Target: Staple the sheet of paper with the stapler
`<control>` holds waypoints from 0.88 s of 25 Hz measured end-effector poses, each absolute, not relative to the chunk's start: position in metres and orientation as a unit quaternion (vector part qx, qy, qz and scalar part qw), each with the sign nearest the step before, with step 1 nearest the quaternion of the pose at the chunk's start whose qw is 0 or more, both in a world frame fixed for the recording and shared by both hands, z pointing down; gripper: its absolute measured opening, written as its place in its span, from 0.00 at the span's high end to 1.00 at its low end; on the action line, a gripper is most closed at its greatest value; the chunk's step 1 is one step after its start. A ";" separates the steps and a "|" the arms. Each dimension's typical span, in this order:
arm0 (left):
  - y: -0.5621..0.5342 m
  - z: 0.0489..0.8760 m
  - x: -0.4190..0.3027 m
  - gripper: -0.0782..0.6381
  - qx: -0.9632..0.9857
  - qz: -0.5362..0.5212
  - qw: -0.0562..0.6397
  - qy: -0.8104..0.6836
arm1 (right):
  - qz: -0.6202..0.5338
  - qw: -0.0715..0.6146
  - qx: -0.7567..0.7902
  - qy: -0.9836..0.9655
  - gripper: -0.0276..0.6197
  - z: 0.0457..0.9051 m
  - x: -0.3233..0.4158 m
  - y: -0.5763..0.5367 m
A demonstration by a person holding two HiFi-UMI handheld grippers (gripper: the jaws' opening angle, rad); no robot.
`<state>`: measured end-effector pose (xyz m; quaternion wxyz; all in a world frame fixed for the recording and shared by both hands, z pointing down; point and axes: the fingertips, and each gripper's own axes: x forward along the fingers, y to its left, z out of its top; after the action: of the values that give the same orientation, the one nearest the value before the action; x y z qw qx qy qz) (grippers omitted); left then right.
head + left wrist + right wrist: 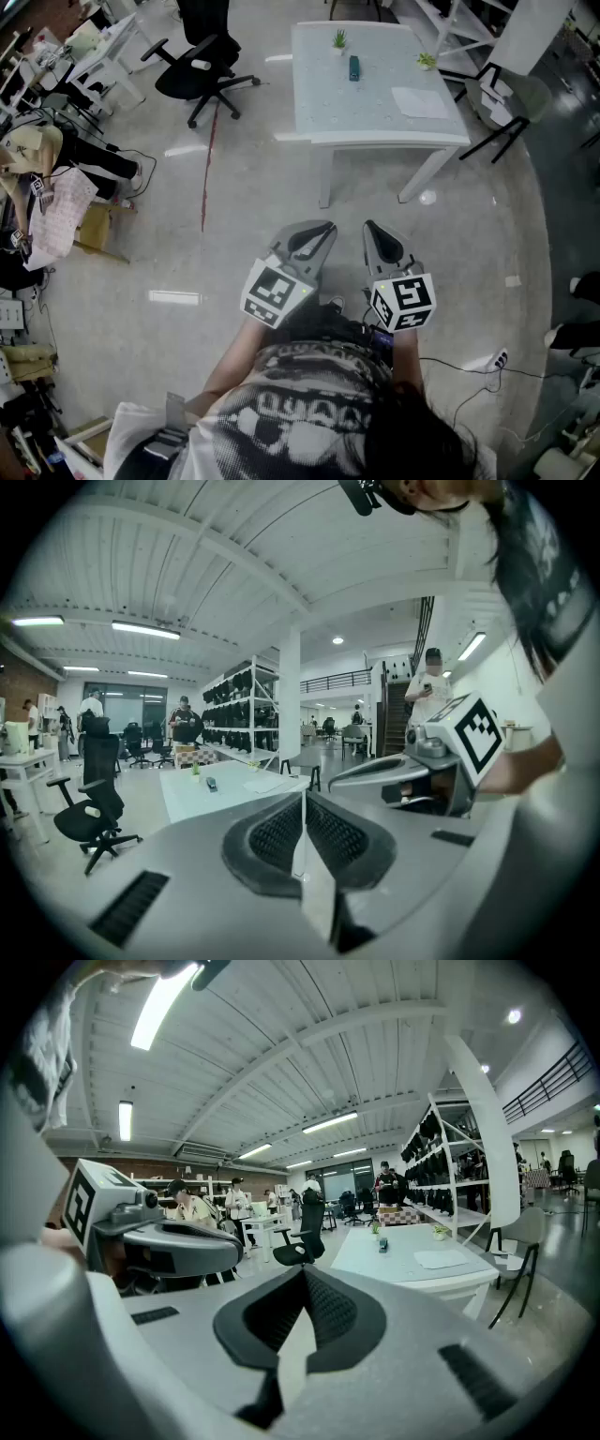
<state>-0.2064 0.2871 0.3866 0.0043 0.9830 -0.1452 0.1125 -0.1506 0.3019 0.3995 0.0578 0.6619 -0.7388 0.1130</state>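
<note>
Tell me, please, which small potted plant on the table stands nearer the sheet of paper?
The plant at the right edge of the table in the head view, just beyond the sheet of paper; the other plant stands beside the stapler.

Open floor (262, 187) lay between the left gripper (322, 228), the right gripper (371, 228) and the worktop (375, 117) at 12 o'clock, with nothing standing in that lane. A black office chair (202, 70) stood at 11 o'clock, well apart from it. Another chair (511, 108) stood just beside the worktop at 1 o'clock. The worktop's near half was bare. Farther back stood the stapler (354, 67), two small plants (339, 39) and the sheet of paper (422, 101). A power strip (500, 359) lay on the floor at 4 o'clock.
</note>
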 end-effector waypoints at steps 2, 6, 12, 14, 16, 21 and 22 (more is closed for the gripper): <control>0.287 0.387 -0.202 0.87 0.983 0.112 0.006 -0.145 | 0.114 0.058 0.663 -0.738 0.97 0.400 -0.146 0.302; 0.287 0.386 -0.193 0.87 0.983 0.114 0.005 -0.143 | 0.115 0.046 0.665 -0.737 0.97 0.397 -0.137 0.305; 0.296 0.390 -0.182 0.87 0.983 0.126 -0.001 -0.132 | 0.123 0.034 0.665 -0.736 0.97 0.402 -0.126 0.307; 0.294 0.391 -0.181 0.87 0.983 0.131 -0.003 -0.132 | 0.127 0.029 0.663 -0.737 0.97 0.403 -0.124 0.305; 0.289 0.391 -0.179 0.87 0.982 0.134 -0.006 -0.133 | 0.129 0.025 0.661 -0.738 0.97 0.403 -0.123 0.302; 0.275 0.390 -0.170 0.87 0.982 0.135 -0.004 -0.130 | 0.135 0.024 0.660 -0.739 0.97 0.406 -0.116 0.290; 0.272 0.391 -0.165 0.87 0.983 0.136 -0.003 -0.127 | 0.137 0.026 0.660 -0.738 0.97 0.407 -0.112 0.287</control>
<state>-0.1650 0.2717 0.3914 -0.0029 0.9826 -0.1267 0.1361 -0.1119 0.2871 0.4072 0.0255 0.6604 -0.7379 0.1370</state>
